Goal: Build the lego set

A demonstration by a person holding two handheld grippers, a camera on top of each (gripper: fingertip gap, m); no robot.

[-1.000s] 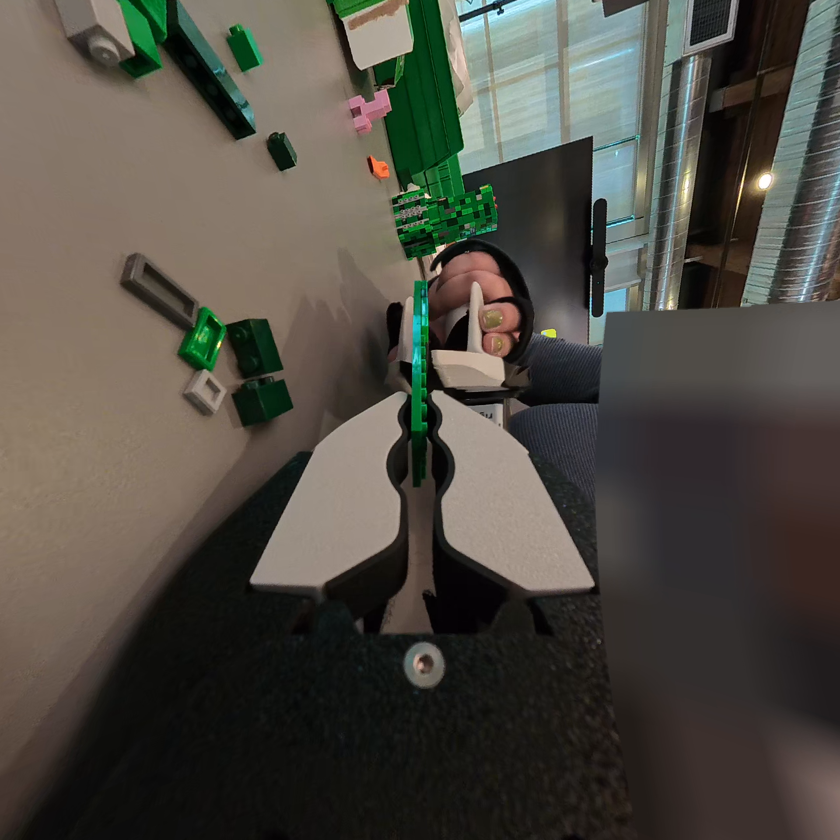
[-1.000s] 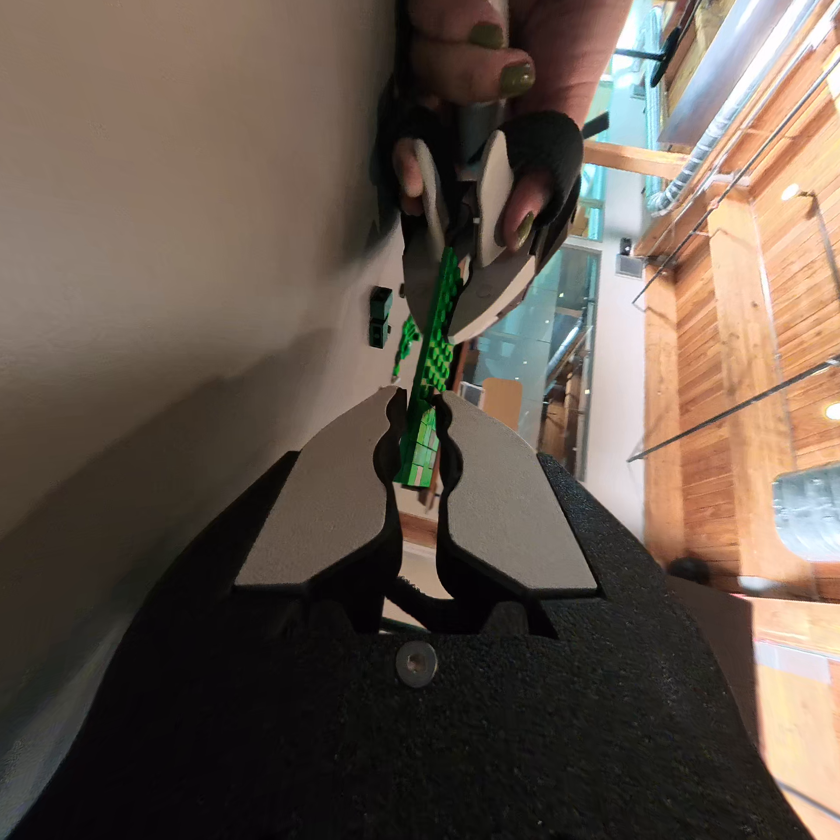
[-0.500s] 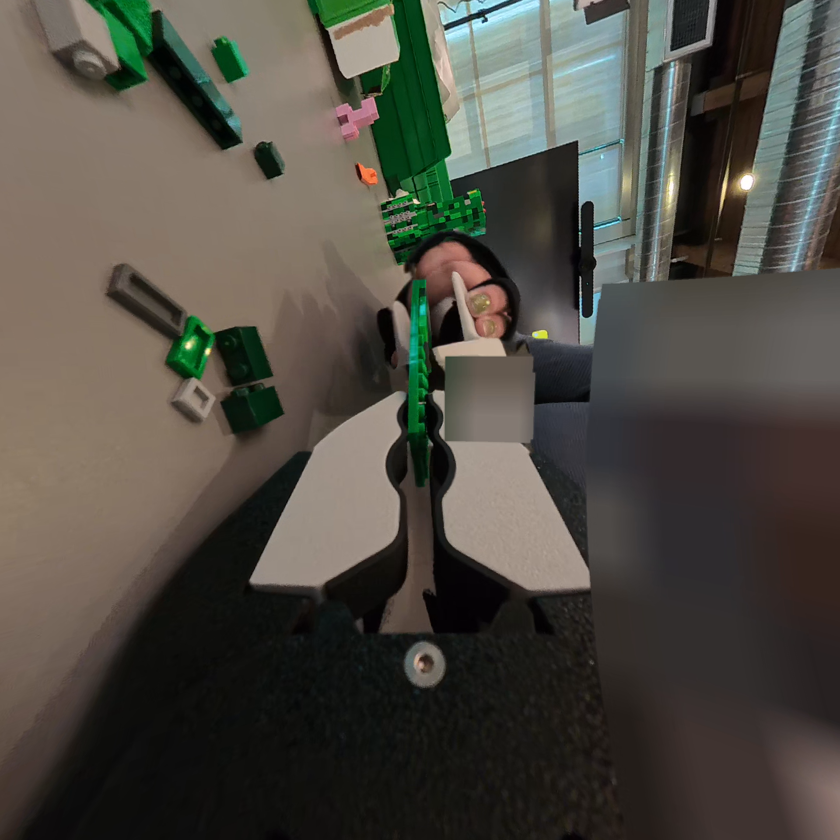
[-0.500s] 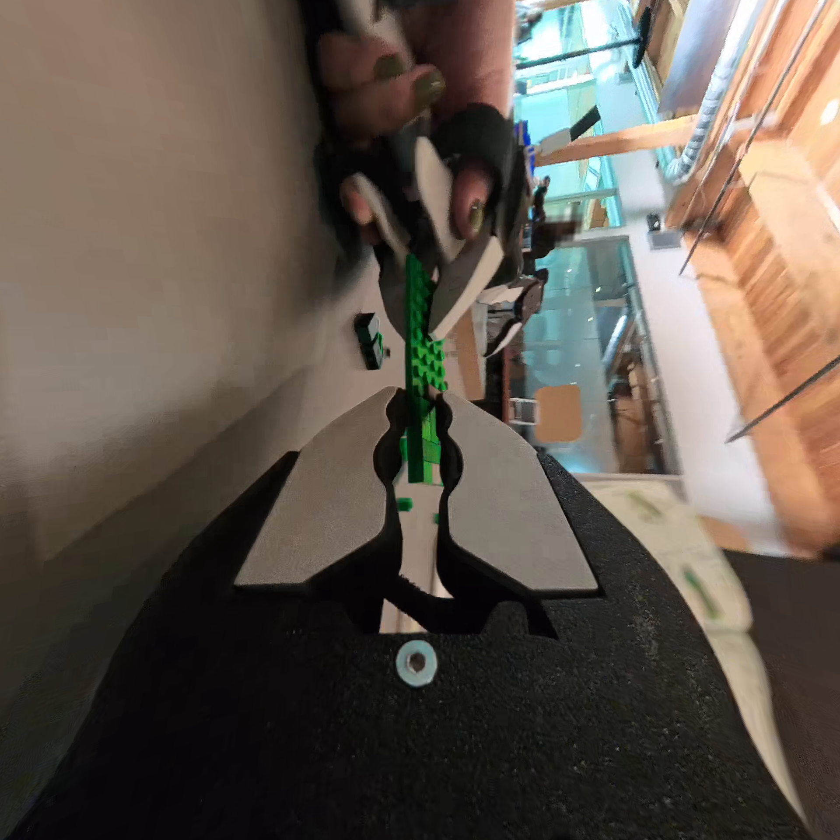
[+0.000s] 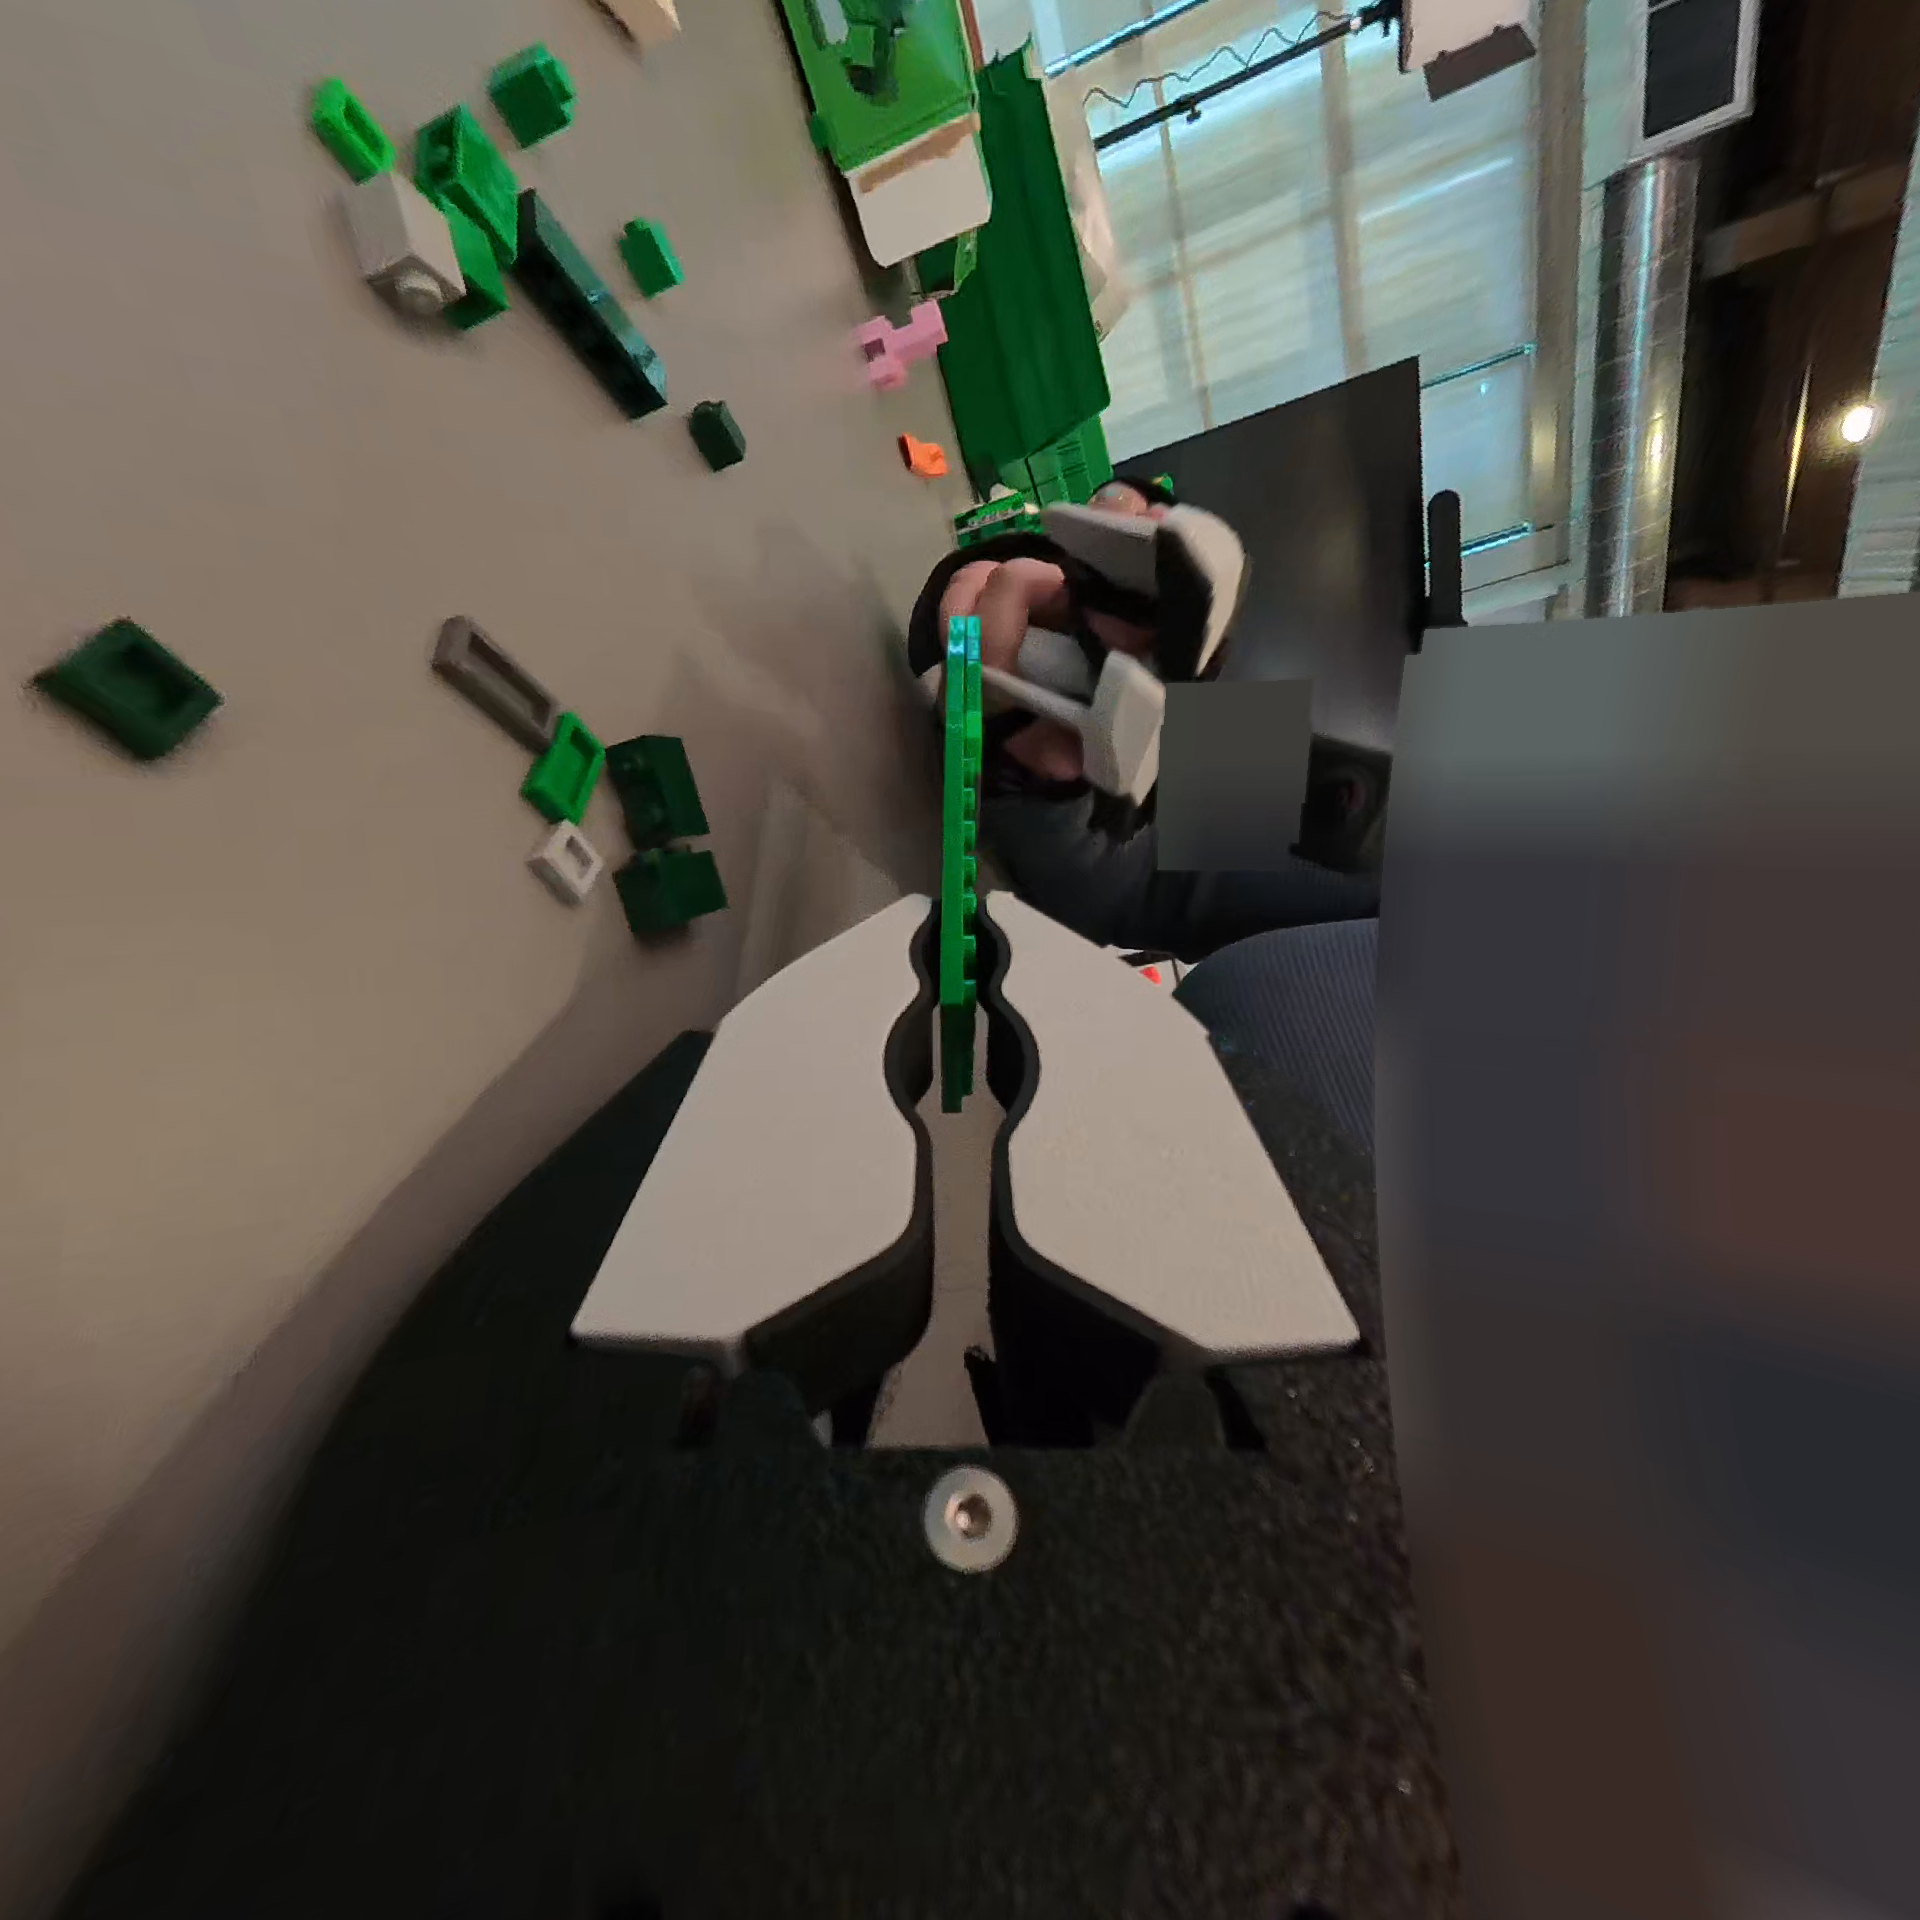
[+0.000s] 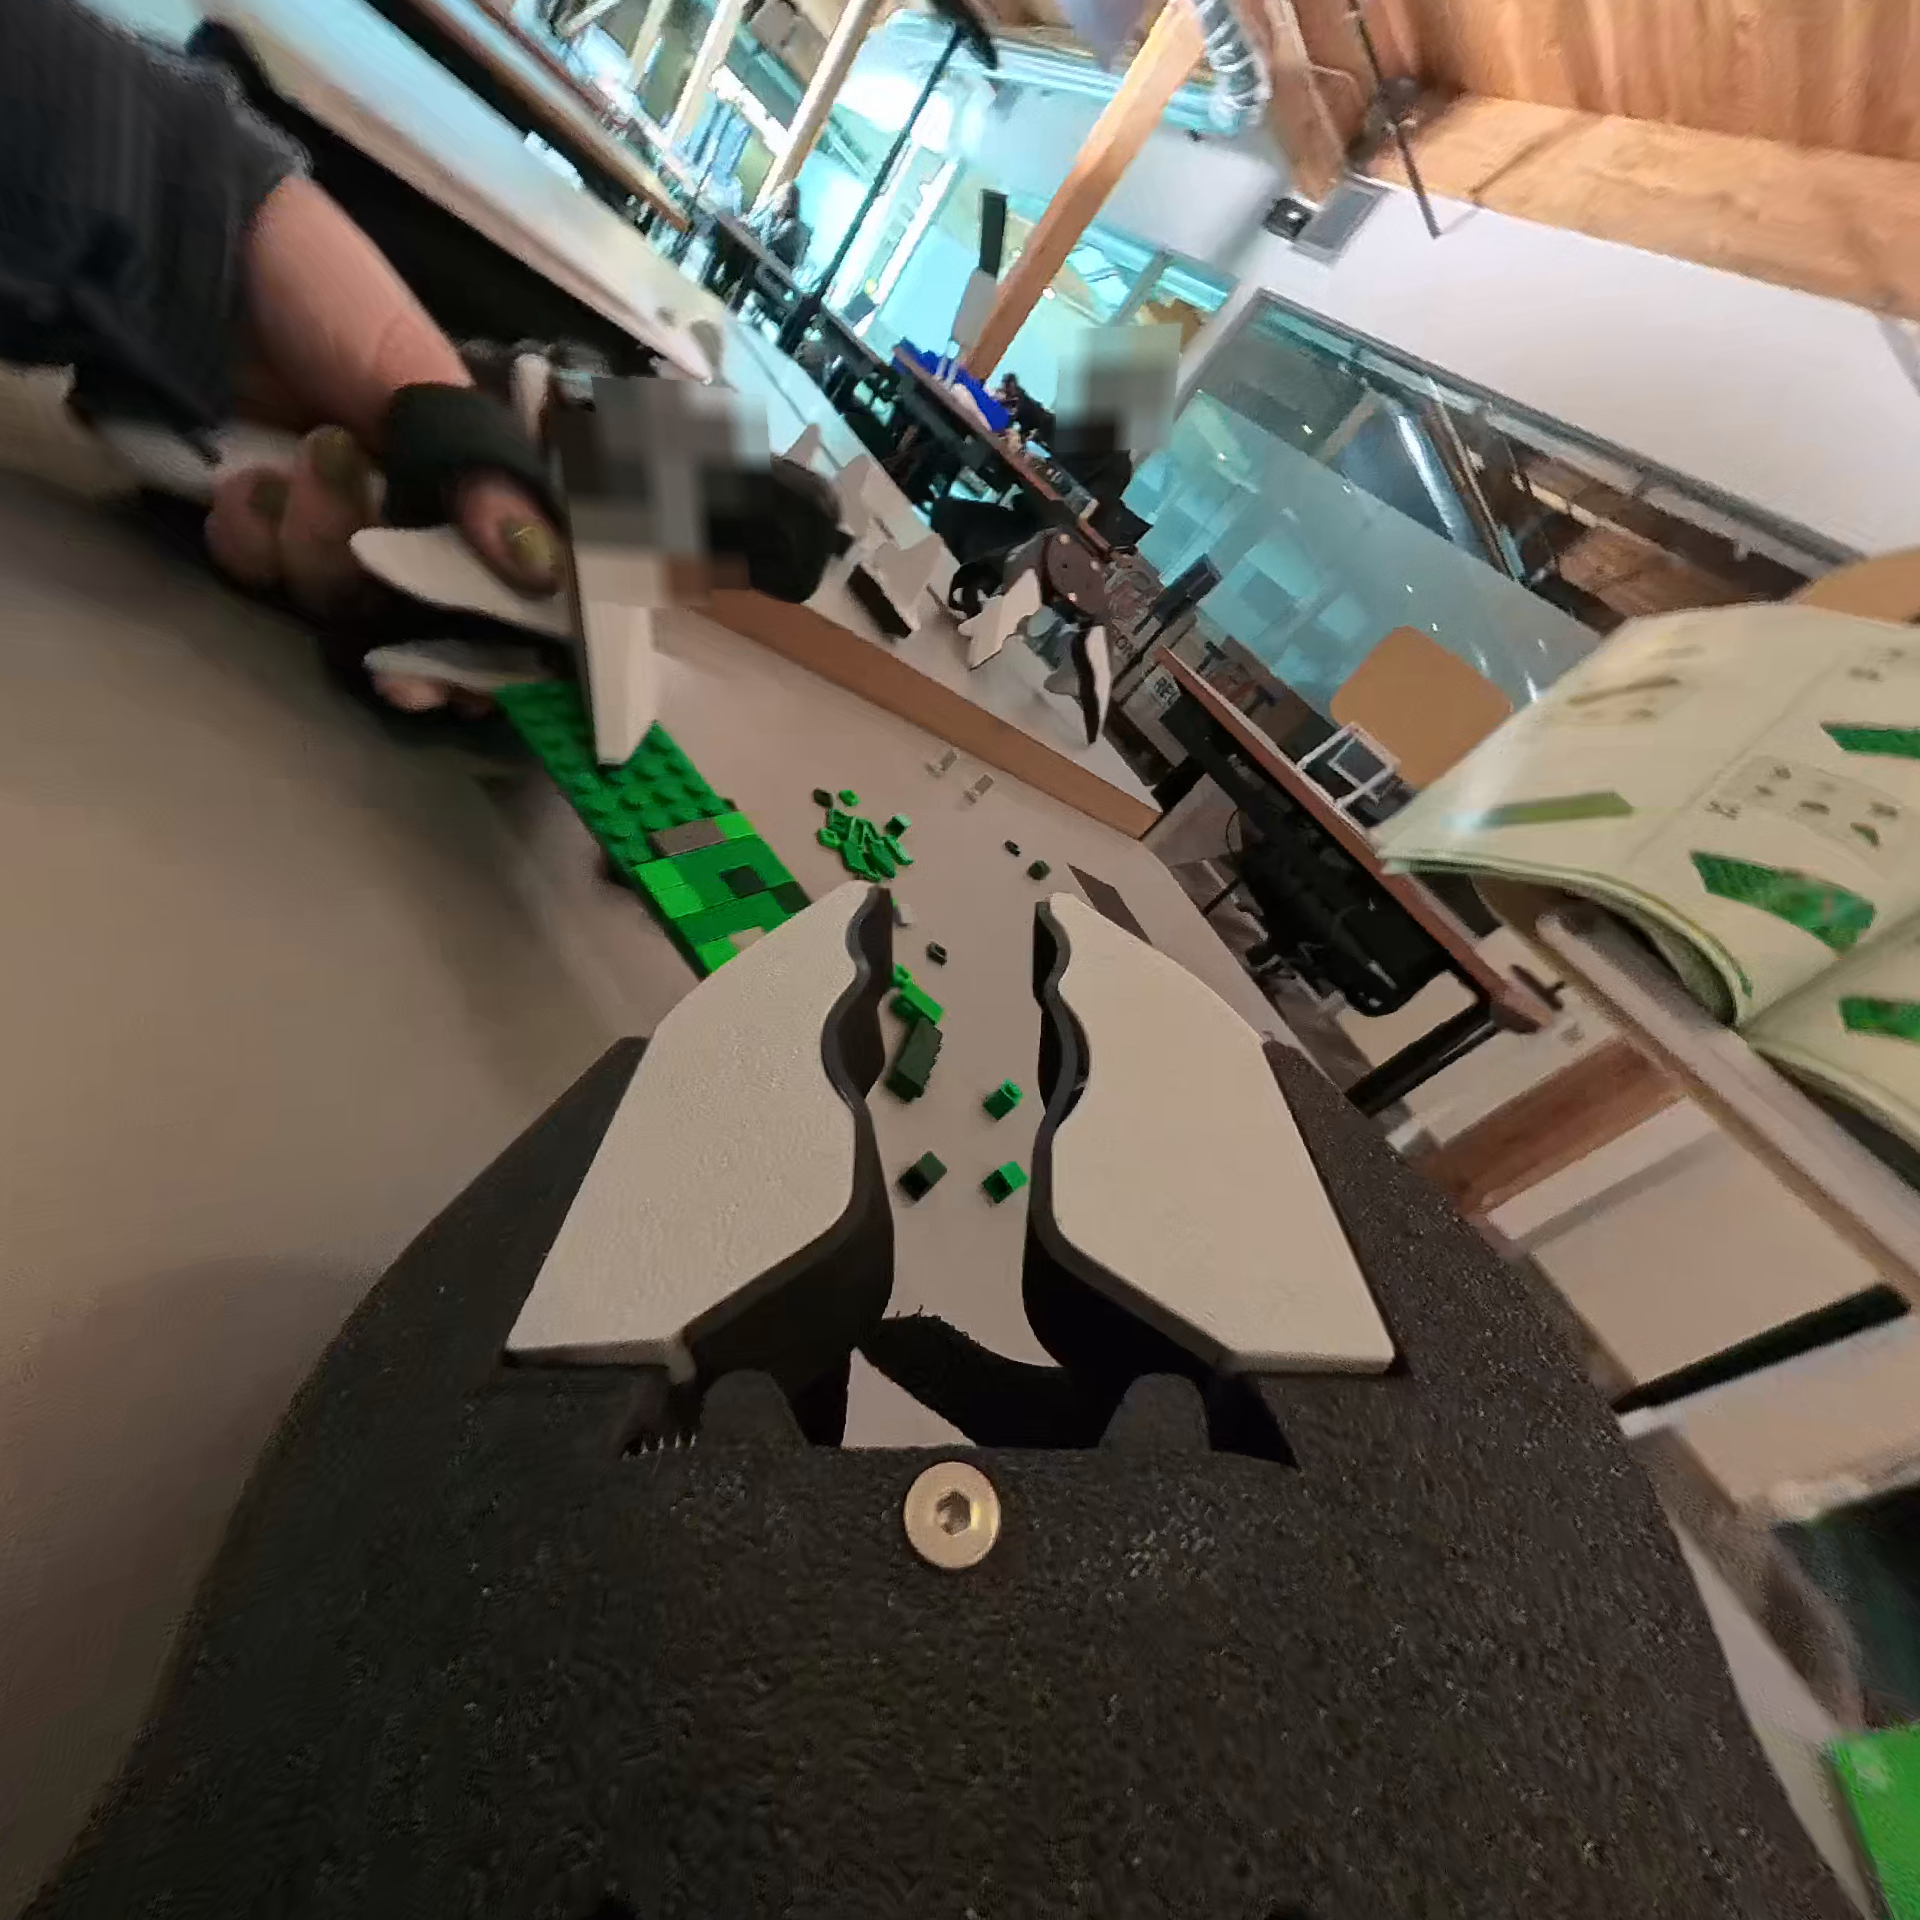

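Observation:
My left gripper (image 5: 961, 925) is shut on a long green Lego plate (image 5: 960, 810), seen edge-on and pointing away from me above the grey table. In the right wrist view the same plate (image 6: 655, 800) shows its studded face with a patch of green, grey and black tiles at its near end. The left gripper (image 6: 618, 696) clamps its far end. My right gripper (image 6: 961, 914) is open and empty, just right of the plate's near end. It also shows in the left wrist view (image 5: 1122, 644), beside the plate's far tip.
Loose bricks lie on the table (image 5: 260, 935): a long dark green one (image 5: 587, 301), a grey frame (image 5: 494, 681), dark green blocks (image 5: 655, 790), pink (image 5: 899, 348) and orange (image 5: 923, 455) pieces. Small green bricks (image 6: 914, 1055) lie beyond my right fingers. An open instruction booklet (image 6: 1714, 810) is at right.
My right gripper has let go of the green plate, opened and swung away to the side. My left gripper still holds the plate.

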